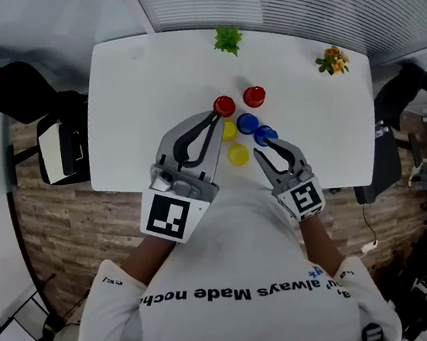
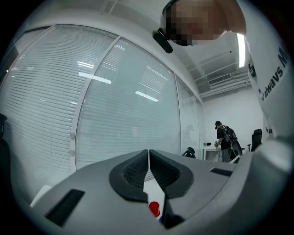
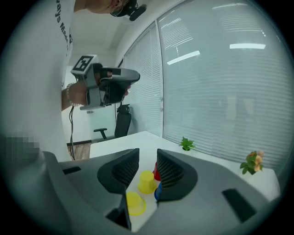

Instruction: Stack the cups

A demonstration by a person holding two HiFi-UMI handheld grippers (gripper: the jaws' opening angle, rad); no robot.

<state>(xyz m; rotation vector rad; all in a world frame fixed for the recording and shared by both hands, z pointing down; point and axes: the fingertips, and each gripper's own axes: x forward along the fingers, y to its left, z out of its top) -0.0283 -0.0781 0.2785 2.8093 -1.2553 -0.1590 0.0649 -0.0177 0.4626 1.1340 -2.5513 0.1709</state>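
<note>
The right gripper (image 3: 148, 166) has its jaws apart, pinching nothing. Through the gap show two yellow cups (image 3: 146, 181) (both upside down) on the white counter (image 1: 149, 96). The left gripper (image 2: 148, 158) keeps its jaws closed together, empty, above the counter. Red cups (image 1: 254, 96) and blue cups (image 1: 247, 123) cluster just beside the yellow ones. A green plant (image 1: 227, 39) and a flowering plant (image 1: 331, 60) stand at the far edge.

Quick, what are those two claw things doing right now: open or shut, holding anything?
Left gripper: closed, holding nothing.
Right gripper: open, holding nothing.
</note>
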